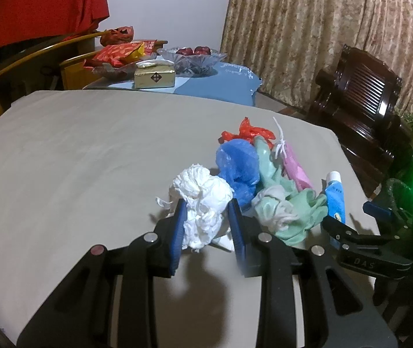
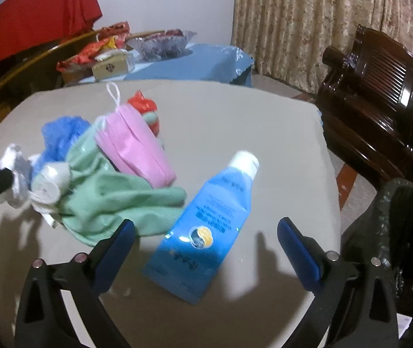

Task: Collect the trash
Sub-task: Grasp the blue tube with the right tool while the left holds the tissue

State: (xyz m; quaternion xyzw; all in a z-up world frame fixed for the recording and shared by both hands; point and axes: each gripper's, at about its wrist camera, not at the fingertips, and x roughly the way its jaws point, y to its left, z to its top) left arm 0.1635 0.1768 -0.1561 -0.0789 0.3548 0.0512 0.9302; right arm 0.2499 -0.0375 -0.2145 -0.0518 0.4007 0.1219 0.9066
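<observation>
Two sets of blue-padded fingers are mine, one in each hand. My left gripper (image 1: 207, 223) is pinching a crumpled white tissue wad (image 1: 203, 203): both pads press into its sides and the paper bulges out past the tips, wrinkled and soft, with a thin strand hanging to the left. Just beyond those tips and to the right sits the trash heap on the grey table (image 1: 76, 150): a scrunched blue plastic bag (image 1: 238, 168), a twisted red plastic scrap (image 1: 248, 133) behind it, a limp mint-green cloth (image 1: 293, 211) and a folded pink face mask (image 1: 294, 168) with a white ear loop.

My right gripper (image 2: 206, 246) stands spread wide, nothing touching either pad. Between its fingers lies a flattened blue tube (image 2: 206, 223), white cap (image 2: 245, 161) pointing away from me, with a round logo near its crimped end. The green cloth lies against my left-side finger (image 2: 113, 249). A black-lined bin (image 2: 403, 232) stands off to the right, beside the table.
</observation>
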